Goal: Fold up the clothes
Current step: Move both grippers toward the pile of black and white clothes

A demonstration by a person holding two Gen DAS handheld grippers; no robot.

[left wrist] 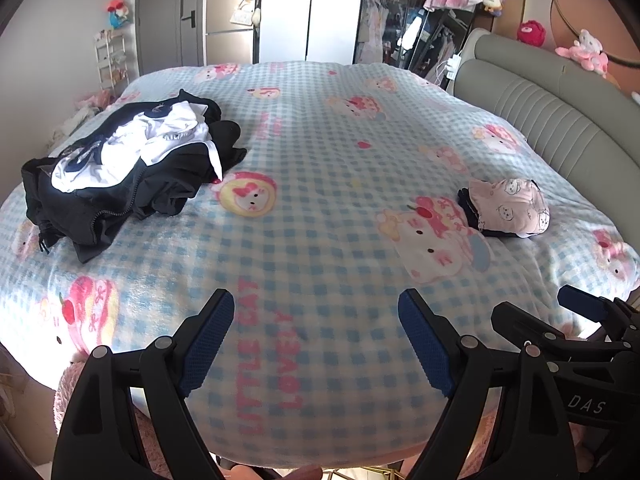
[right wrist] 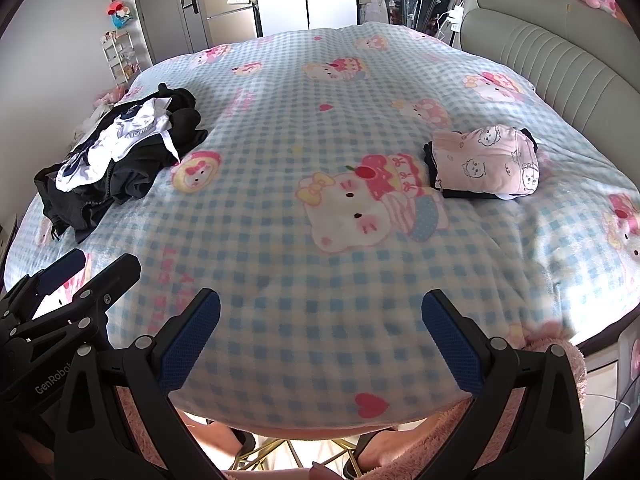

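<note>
A heap of unfolded black and white clothes lies on the left side of the bed. A small stack of folded clothes, pink cartoon-print on top of dark ones, sits on the right side. My left gripper hangs open over the near edge of the bed, nothing between its blue pads. My right gripper is open too, empty, over the near edge. Each gripper shows in the other's view: the right one at the lower right, the left one at the lower left.
The bed is covered by a blue checked cartoon-cat blanket. A grey padded headboard curves along the right. Wardrobes, a door and a small fridge stand beyond the far side. A pink fluffy sleeve shows below.
</note>
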